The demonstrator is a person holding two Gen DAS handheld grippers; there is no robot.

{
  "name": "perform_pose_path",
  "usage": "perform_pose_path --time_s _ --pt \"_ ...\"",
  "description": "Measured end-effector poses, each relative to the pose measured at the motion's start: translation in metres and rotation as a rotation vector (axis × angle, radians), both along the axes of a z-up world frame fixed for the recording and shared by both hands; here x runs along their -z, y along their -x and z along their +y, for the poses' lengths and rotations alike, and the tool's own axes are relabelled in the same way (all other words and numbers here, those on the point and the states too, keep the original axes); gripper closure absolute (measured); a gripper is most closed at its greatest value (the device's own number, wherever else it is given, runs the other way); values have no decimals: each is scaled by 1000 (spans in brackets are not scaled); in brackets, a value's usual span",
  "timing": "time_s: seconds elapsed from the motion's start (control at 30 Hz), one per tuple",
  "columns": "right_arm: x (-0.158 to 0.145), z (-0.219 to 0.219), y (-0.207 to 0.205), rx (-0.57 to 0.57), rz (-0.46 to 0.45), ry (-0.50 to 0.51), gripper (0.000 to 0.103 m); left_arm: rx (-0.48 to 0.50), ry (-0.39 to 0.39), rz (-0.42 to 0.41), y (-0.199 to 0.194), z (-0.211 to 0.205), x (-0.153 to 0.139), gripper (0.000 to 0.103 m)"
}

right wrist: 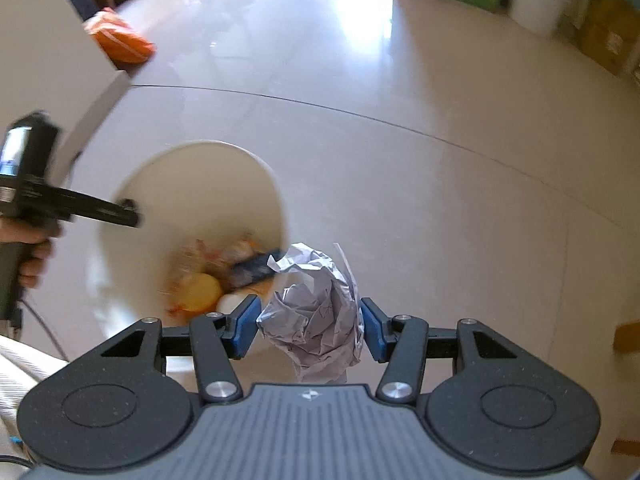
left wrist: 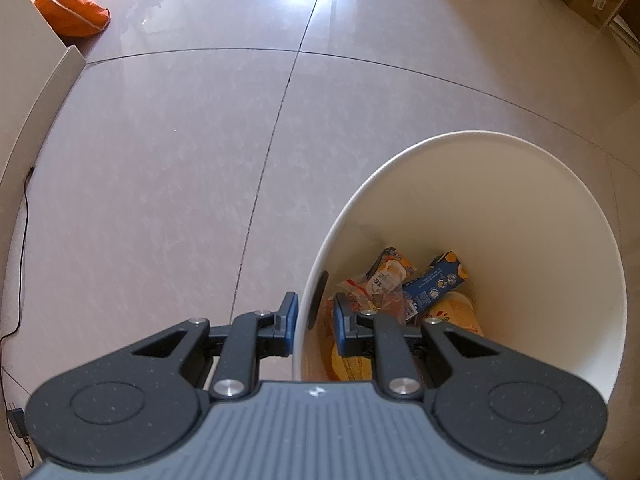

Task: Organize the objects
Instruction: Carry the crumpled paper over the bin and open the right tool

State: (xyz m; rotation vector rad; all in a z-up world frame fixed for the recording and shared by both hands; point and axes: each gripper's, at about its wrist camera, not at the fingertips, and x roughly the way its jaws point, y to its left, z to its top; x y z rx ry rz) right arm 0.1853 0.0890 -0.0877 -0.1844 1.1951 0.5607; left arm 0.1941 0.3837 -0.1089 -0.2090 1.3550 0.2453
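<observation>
A cream round bin (left wrist: pixel 520 184) stands on the tiled floor and holds several wrappers, a blue carton (left wrist: pixel 436 282) and a yellow cup. My left gripper (left wrist: pixel 316 320) straddles the bin's near rim with a narrow gap, holding nothing. My right gripper (right wrist: pixel 310 324) is shut on a crumpled ball of white paper (right wrist: pixel 316 312), just right of the bin (right wrist: pixel 256 176) and above the floor. The left gripper (right wrist: pixel 128 212) shows over the bin's left rim in the right wrist view, blurred.
An orange bag (left wrist: pixel 72 12) lies at the far left by a white cabinet (left wrist: pixel 28 92). A black cable (left wrist: pixel 22 240) runs along the left wall. Boxes and a white bucket (right wrist: pixel 536 4) line the far right wall.
</observation>
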Motion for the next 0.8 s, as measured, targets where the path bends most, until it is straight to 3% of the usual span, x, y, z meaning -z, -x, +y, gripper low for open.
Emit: perform_pose_path --time_s 0.2,0.43,0.7,0.8 --pt "-19 38 12 -73 -8 -20 44 6 -12 0 -1 -3 0 86" --pt "-24 60 -4 -123 -24 -23 44 17 -30 -4 0 -8 0 86" --pt "-13 88 -7 -151 -26 -23 44 16 -28 -5 1 -8 1 86" --pt "-12 95 -8 -160 -27 -22 39 17 -24 -7 1 -7 1 86"
